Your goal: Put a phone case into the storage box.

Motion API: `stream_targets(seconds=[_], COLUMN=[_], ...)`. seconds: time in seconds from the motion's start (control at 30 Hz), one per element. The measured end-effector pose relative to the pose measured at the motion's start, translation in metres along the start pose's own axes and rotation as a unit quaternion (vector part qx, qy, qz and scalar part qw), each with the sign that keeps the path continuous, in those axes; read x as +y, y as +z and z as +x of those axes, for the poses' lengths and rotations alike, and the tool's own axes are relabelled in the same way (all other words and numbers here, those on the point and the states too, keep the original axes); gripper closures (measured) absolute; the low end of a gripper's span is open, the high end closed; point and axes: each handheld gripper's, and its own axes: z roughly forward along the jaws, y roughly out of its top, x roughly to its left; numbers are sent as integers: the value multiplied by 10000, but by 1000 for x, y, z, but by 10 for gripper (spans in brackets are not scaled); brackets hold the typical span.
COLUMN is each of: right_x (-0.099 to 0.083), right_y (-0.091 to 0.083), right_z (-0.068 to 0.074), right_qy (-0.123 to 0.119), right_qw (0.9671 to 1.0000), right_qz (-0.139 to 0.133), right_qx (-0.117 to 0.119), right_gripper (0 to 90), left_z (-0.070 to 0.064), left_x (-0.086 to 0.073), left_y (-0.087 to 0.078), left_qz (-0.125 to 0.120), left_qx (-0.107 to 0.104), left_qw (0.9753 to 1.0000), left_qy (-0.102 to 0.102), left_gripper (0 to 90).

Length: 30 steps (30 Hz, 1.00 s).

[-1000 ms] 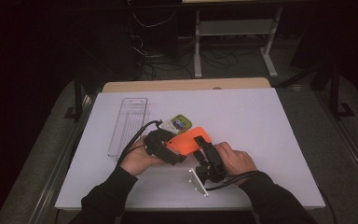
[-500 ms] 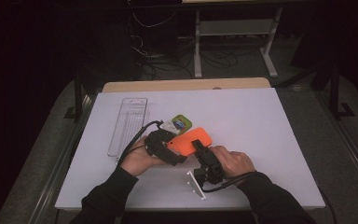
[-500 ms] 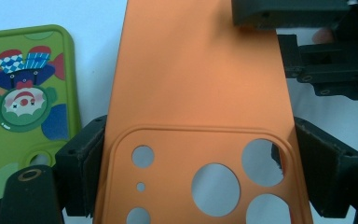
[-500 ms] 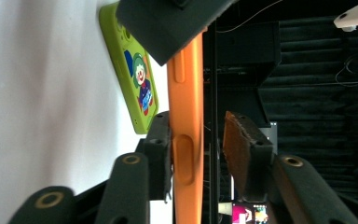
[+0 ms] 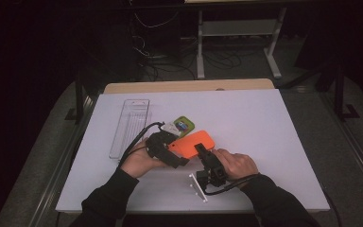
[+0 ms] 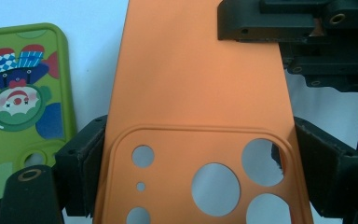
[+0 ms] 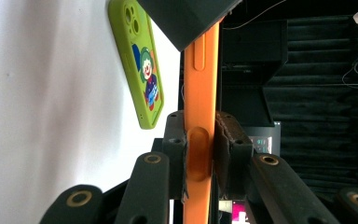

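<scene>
Right gripper view: right tongs (image 7: pixel 199 154) clamped on orange case (image 7: pixel 200 93)

Green clown-print phone case (image 5: pixel 179 126) flat on table (image 5: pixel 274 123); clear tray (image 5: pixel 130 125) left.

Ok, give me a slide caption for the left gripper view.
Left gripper clamps the orange phone case at its camera cutouts, green clown case beside it.

Matt, smooth orange phone case (image 6: pixel 200 93) — rubbery plastic; glossy printed green case (image 6: pixel 21 98); matt white tabletop (image 5: pixel 274 127).
</scene>
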Motion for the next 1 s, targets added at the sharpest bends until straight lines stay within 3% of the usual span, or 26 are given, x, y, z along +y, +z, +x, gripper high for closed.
stream_targets(seconds=[0.33, 0.4, 0.5, 0.7, 0.73, 1.0], right_x=[1, 1, 1, 1, 1, -2], right_y=[-2, -3, -3, -3, -3, -1], right_z=[-2, -3, -3, -4, -4, -5], right_qy=[-2, 12, 36, -21, -8, 96], right_qw=[10000, 10000, 10000, 10000, 10000, 9998], right_qz=[48, 43, 40, 16, 20, 127], right_qx=[-58, -22, -1, 27, 17, 124], right_gripper=[812, 819, 824, 829, 829, 826], left_z=[1, 1, 2, 1, 0, 2], left_x=[1, -1, -2, -2, -2, -4], left_y=[-2, 0, 0, -3, -2, -10], left_qz=[-25, -110, -176, -198, -287, -438], left_qx=[-101, -197, -249, -204, -208, -266], left_qw=[9999, 9997, 9995, 9996, 9994, 9987], left_qy=[16, -103, -88, 55, -45, -2], left_gripper=[152, 149, 142, 46, 25, 0])
